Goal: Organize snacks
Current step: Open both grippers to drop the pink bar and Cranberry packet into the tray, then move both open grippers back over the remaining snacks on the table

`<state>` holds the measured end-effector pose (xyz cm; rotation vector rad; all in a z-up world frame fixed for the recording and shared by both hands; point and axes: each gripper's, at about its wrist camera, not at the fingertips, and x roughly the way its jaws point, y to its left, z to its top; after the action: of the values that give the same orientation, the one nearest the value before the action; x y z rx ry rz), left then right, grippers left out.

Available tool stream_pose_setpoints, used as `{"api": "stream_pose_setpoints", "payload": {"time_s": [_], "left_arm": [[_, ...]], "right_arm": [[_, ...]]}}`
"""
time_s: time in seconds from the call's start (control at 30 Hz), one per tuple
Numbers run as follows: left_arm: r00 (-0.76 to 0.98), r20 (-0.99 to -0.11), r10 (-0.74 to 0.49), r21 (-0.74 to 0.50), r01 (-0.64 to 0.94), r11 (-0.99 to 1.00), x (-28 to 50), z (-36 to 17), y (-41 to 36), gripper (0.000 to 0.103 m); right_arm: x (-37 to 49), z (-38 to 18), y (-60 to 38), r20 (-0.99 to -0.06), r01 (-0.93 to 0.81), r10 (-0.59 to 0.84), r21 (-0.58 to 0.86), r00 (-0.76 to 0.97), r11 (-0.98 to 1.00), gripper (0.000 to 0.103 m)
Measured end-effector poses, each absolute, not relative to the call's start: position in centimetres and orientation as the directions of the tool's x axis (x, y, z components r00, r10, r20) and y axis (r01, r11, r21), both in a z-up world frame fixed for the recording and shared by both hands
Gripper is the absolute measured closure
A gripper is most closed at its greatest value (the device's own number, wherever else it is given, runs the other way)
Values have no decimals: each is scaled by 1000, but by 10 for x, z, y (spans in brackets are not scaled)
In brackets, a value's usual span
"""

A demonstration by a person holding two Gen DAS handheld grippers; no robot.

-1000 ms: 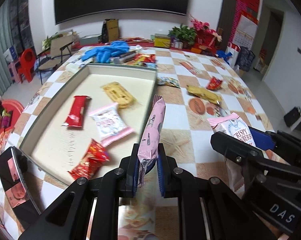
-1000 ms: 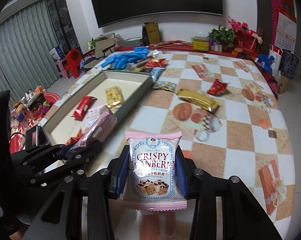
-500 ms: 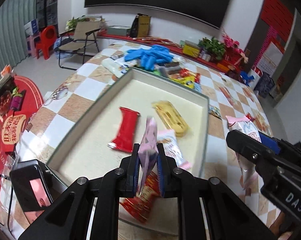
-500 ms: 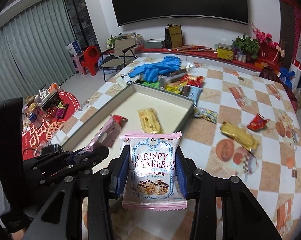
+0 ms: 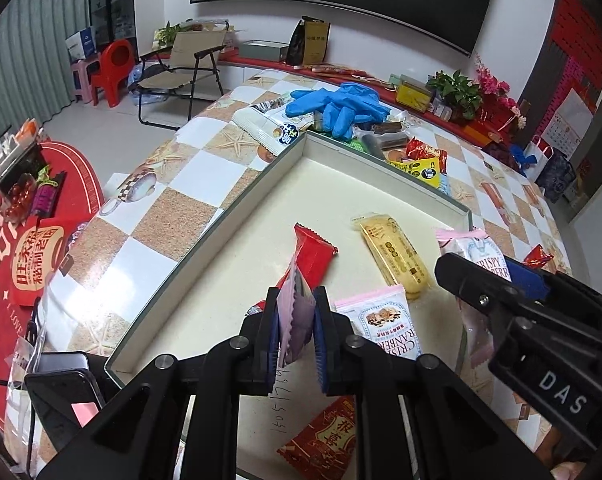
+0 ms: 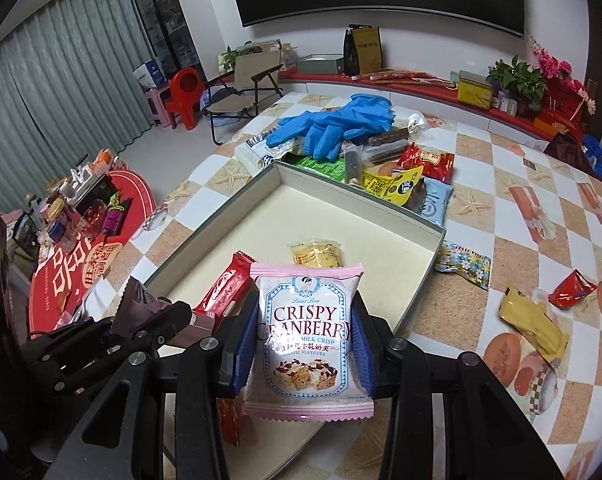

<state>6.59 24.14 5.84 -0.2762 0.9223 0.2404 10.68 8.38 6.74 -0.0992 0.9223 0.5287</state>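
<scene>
My left gripper (image 5: 297, 336) is shut on a pink snack packet (image 5: 295, 320), held edge-on above the shallow cream tray (image 5: 229, 216). My right gripper (image 6: 301, 344) is shut on a pink Crispy Cranberry packet (image 6: 307, 336), held flat above the tray's near end (image 6: 421, 280). In the tray lie a red bar (image 5: 313, 256), a yellow packet (image 5: 393, 256), another Crispy Cranberry packet (image 5: 385, 324) and a red packet (image 5: 325, 440). The right gripper shows at the right of the left wrist view (image 5: 513, 300). The left gripper shows at the left of the right wrist view (image 6: 141, 320).
Blue gloves (image 6: 337, 128) and several snacks (image 6: 405, 176) lie beyond the tray's far edge. On the checkered table right of the tray lie a floral packet (image 6: 465, 266), a gold packet (image 6: 533, 328) and a small red packet (image 6: 573, 288). A phone (image 5: 65, 396) sits at the table's near left edge.
Both grippers have moved left and forward with their packets, from over the bare table to over the tray. The left packet now hangs lower over the tray floor.
</scene>
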Motion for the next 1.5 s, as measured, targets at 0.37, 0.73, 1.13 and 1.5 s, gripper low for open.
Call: {"api": "stream_pose_setpoints", "payload": {"time_s": [0.37,0.73,1.13,1.5], "left_arm": [[577,-811,95,-119,-322,939,69,57,241,87],[556,-821,127,-111,-374,921,75,58,257,29],[649,-759,-57,-102,-31,994,7,66,111,25],[568,-816,-106,-20,155,988,12,13,28,23]], "right_arm": [[107,68,89,-775,-486,390,123,498,865,60],[146,76,94,-762,-447,476,275,438,851,14],[60,50,-56,-755,-280,270,118,598,953,14],[16,-2,-151,-808,-151,61,-35,585,988,14]]}}
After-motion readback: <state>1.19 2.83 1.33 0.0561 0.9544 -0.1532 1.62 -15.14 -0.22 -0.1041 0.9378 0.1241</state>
